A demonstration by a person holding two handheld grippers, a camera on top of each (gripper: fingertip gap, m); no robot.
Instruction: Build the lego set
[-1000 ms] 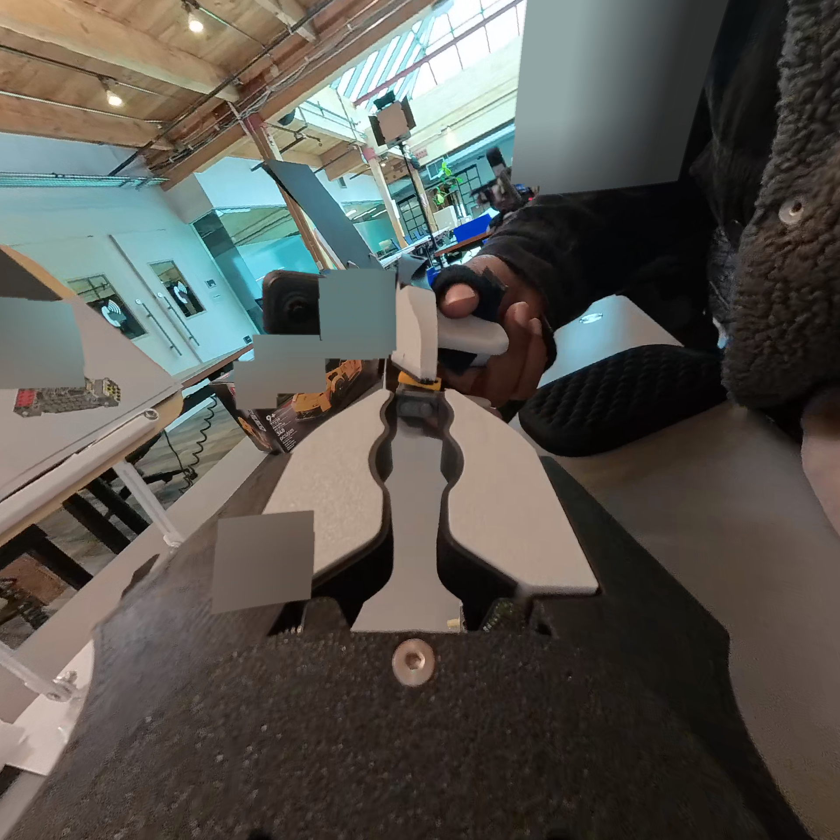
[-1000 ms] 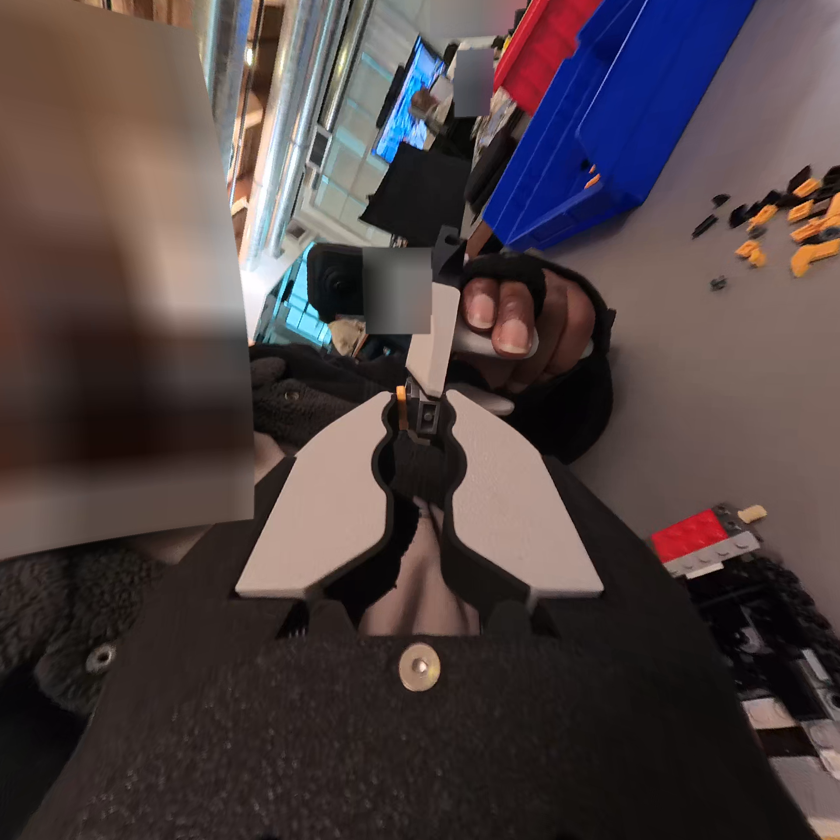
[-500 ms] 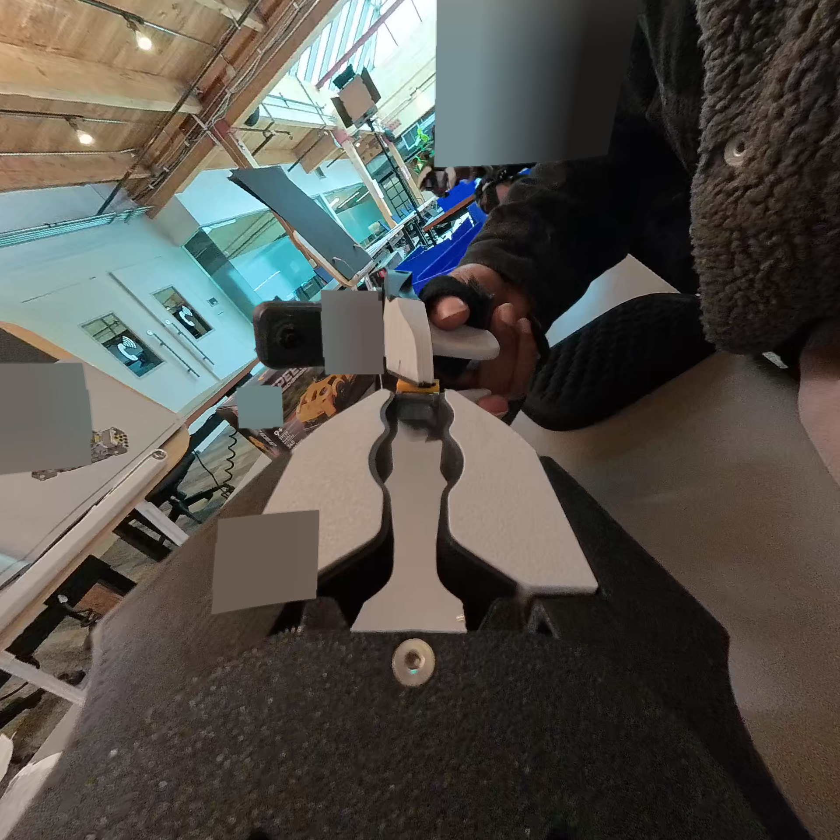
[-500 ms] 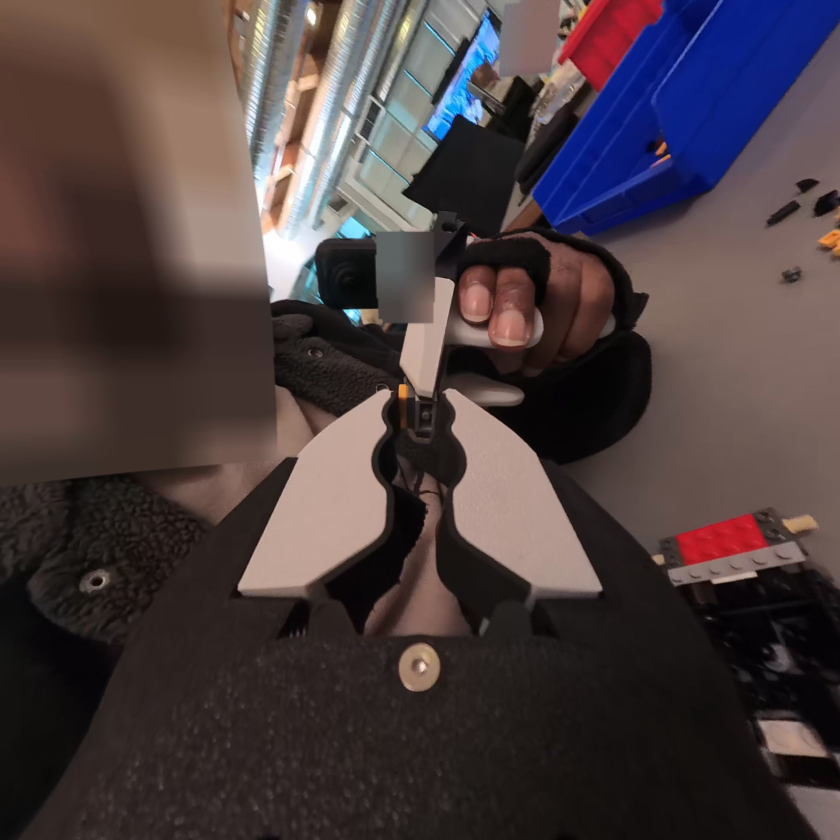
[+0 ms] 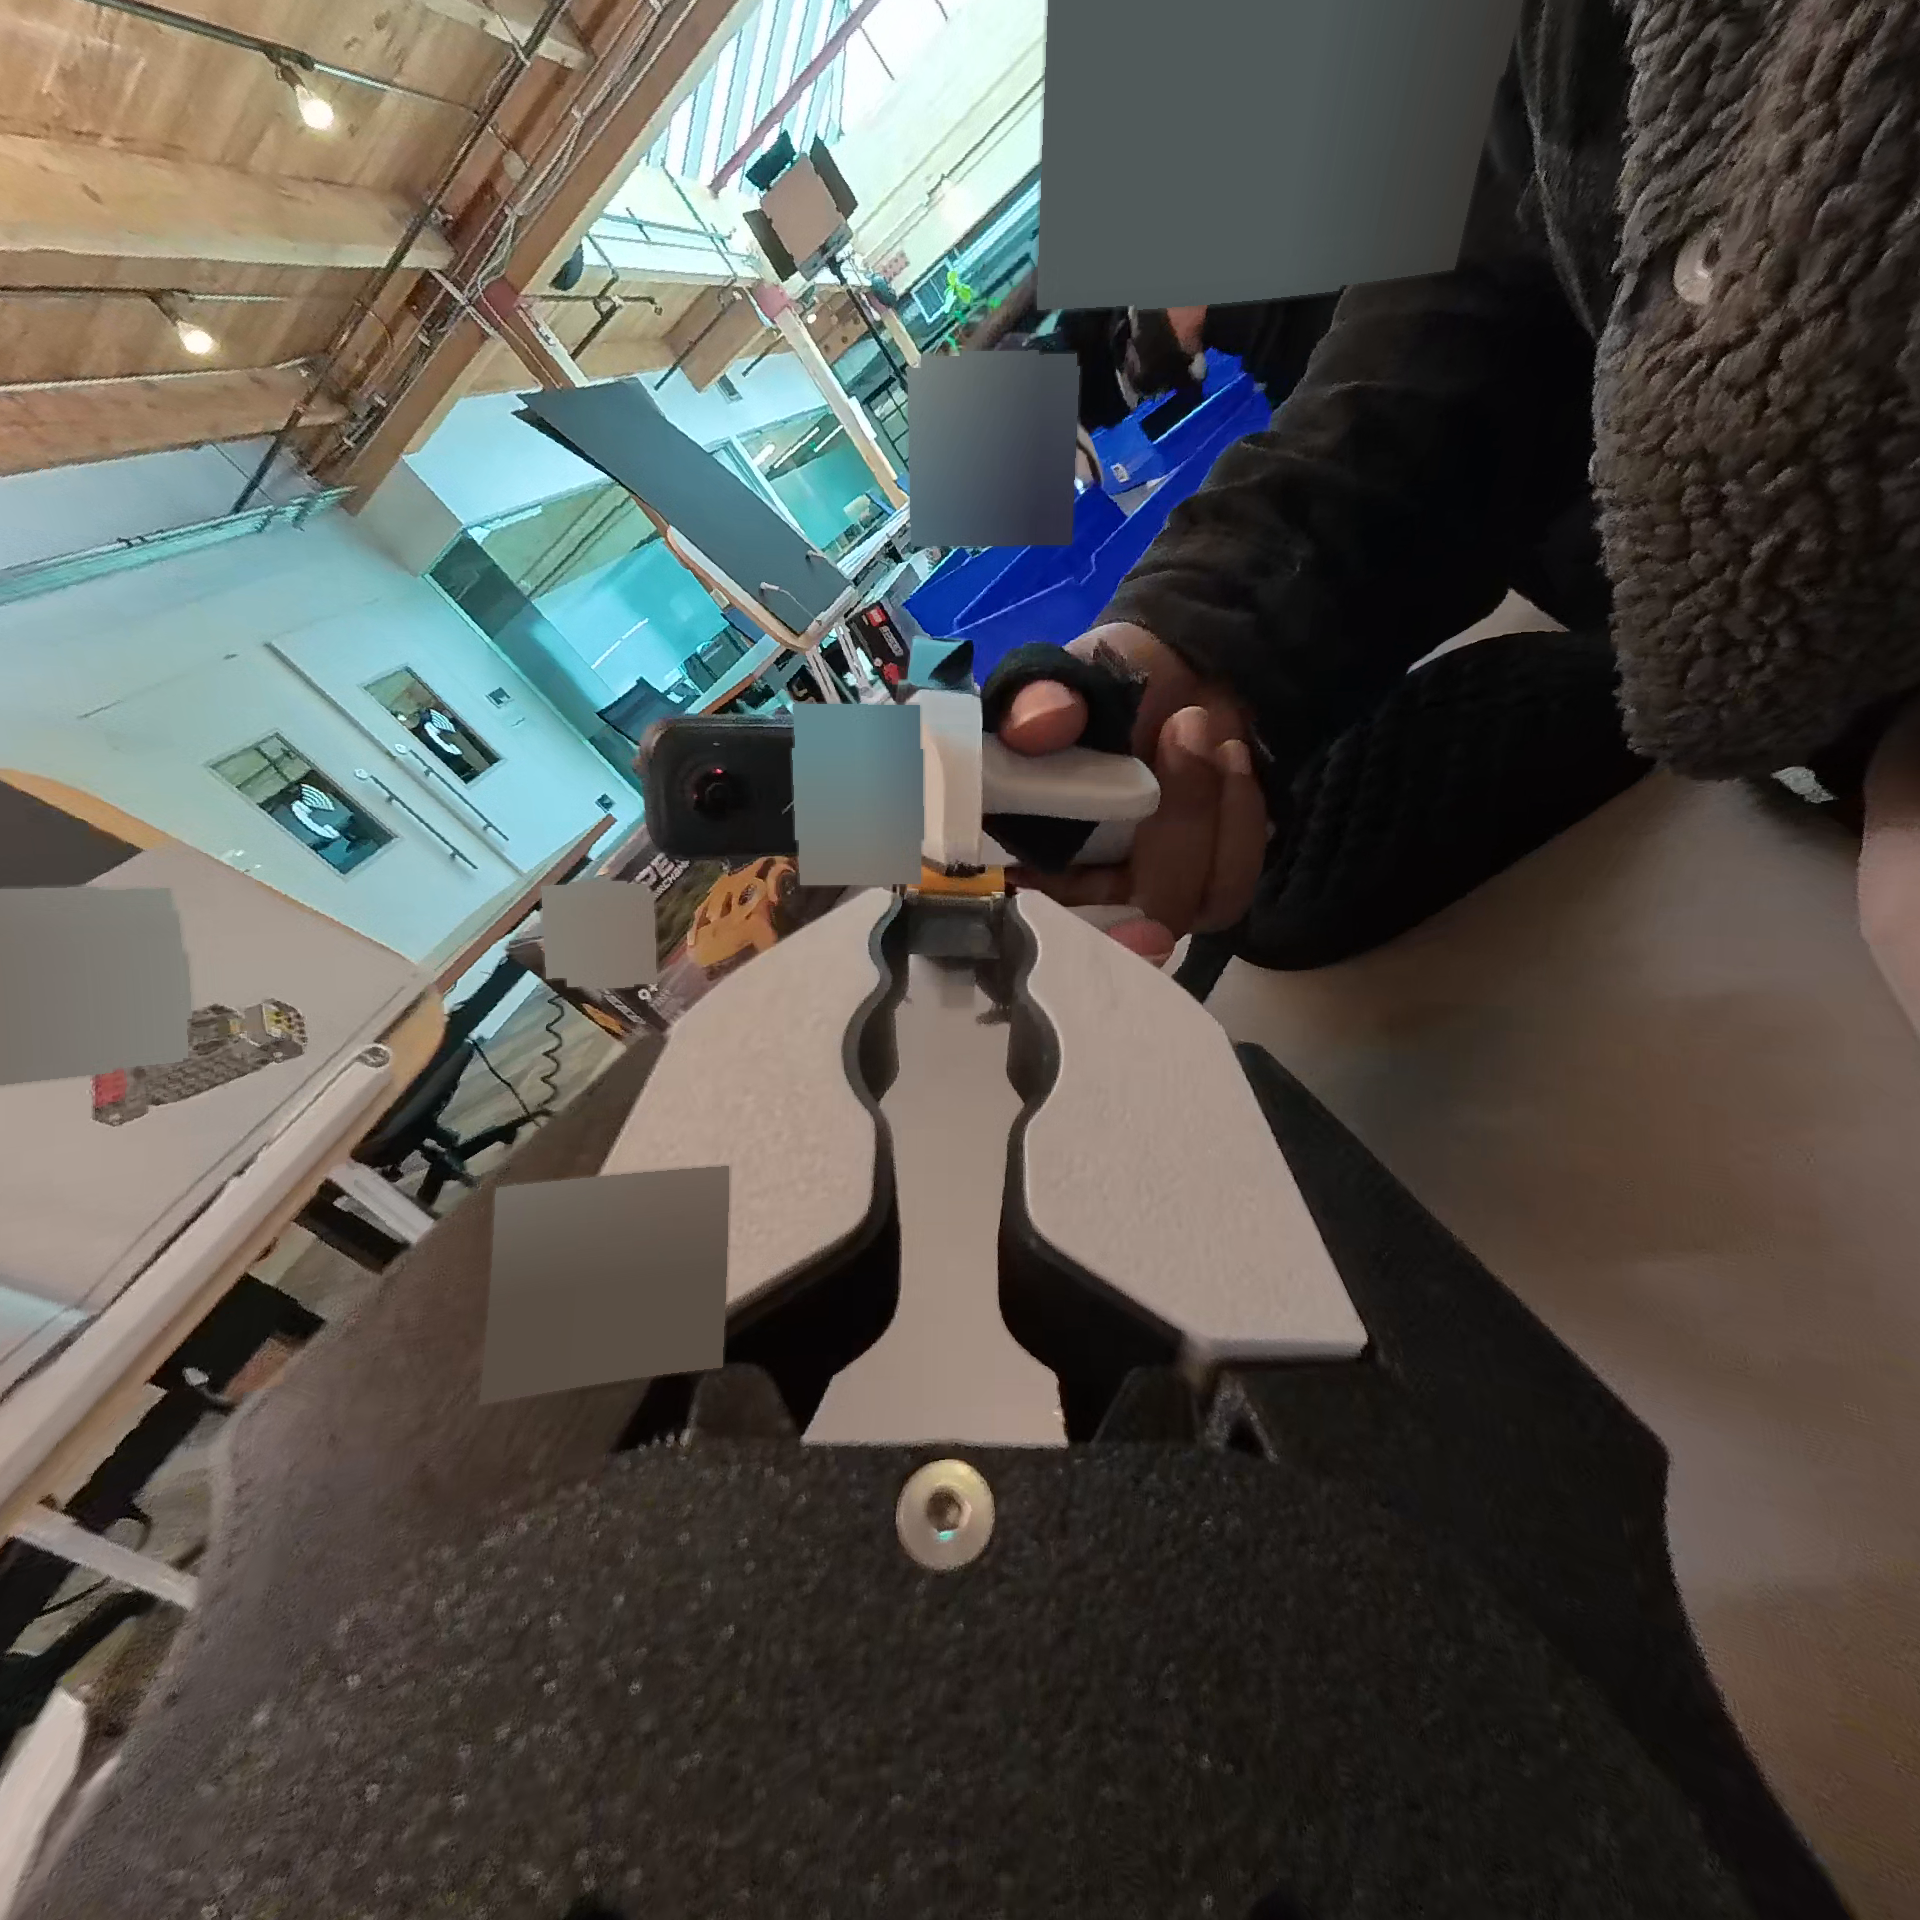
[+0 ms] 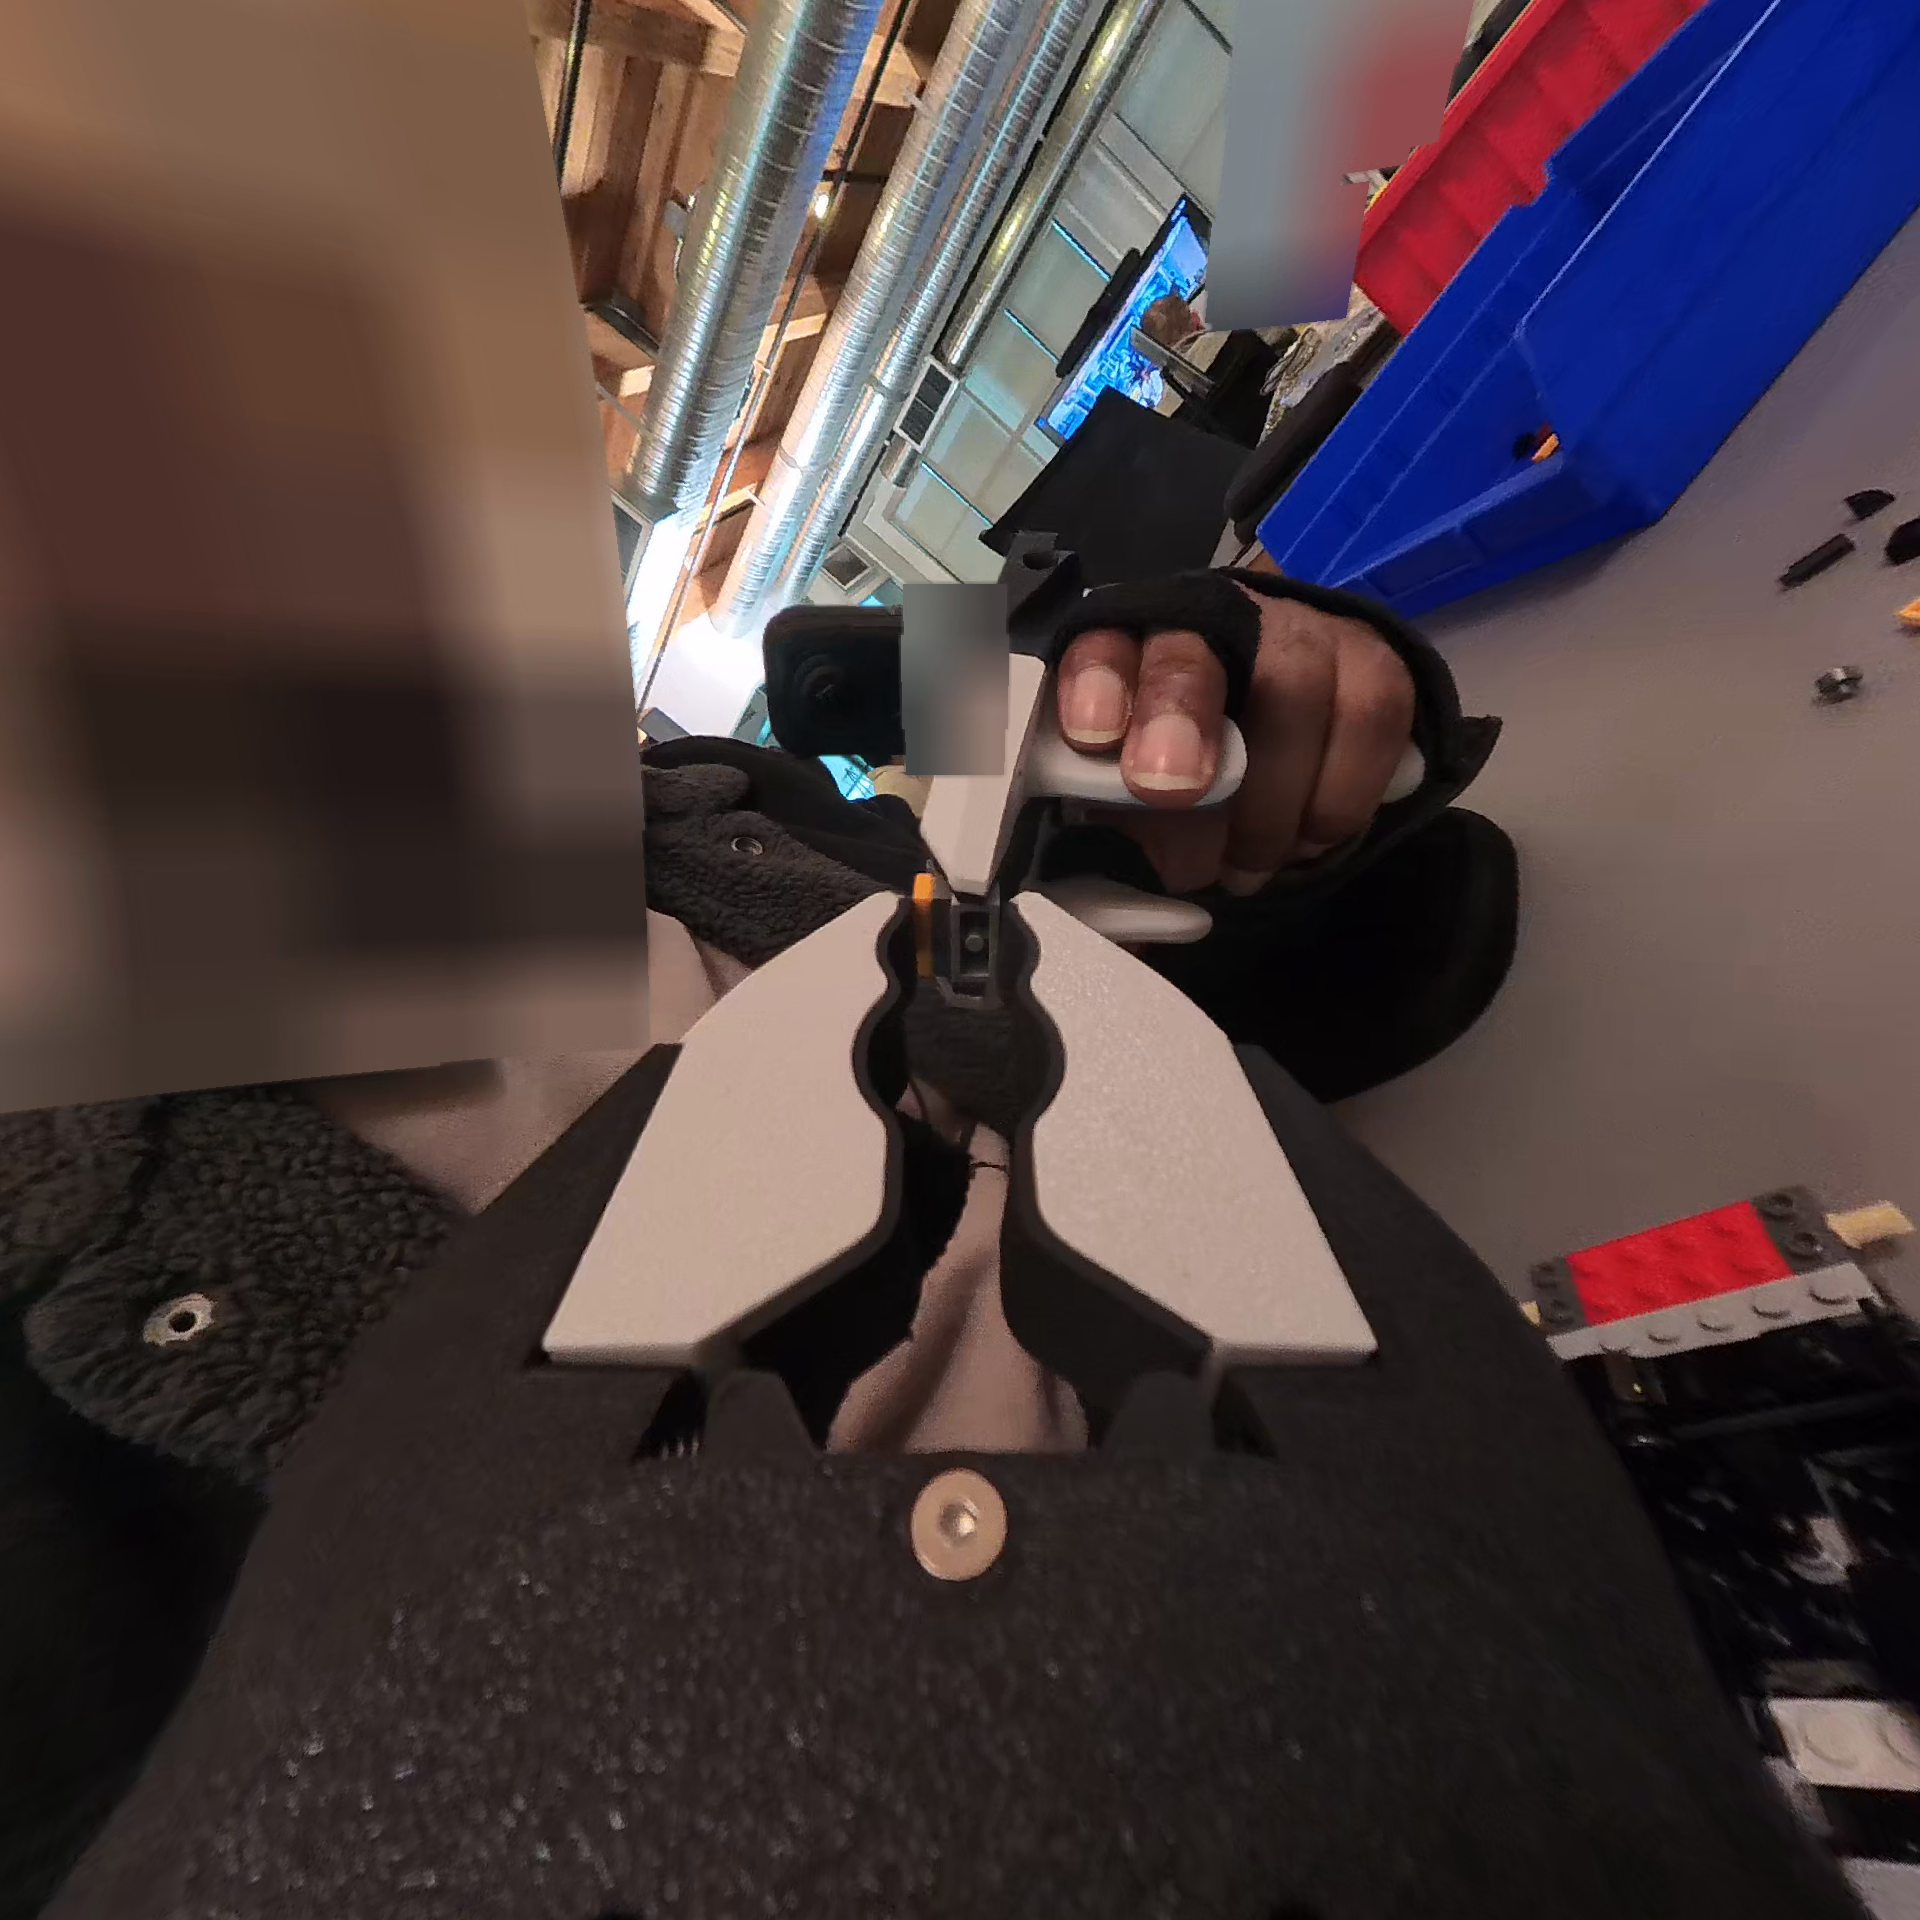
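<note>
Both grippers meet tip to tip above the grey table [image 6: 1662,831] on one small lego assembly: a grey piece [image 5: 951,930] with a thin orange plate [image 5: 956,881] against it. My left gripper [image 5: 951,925] is shut on the grey piece. The right gripper's white fingers [image 5: 951,790] press in from the far side. In the right wrist view, my right gripper [image 6: 956,935] is shut across the orange plate [image 6: 923,914] and the grey piece [image 6: 971,940]. The left gripper's fingers [image 6: 971,821] come in from above. A hand holds each gripper.
A part-built model with a red plate [image 6: 1673,1262] lies at the lower right. Blue bins [image 6: 1610,364] and a red bin [image 6: 1507,156] stand behind, with loose black and orange pieces [image 6: 1829,556] nearby. A lego box [image 5: 727,935] and an instruction page [image 5: 197,1049] lie to the left. Left and right tips are no more than a few centimetres apart.
Both grippers stay shut on the small assembly. They have turned and shifted together a little, so the background has slid in both views.
</note>
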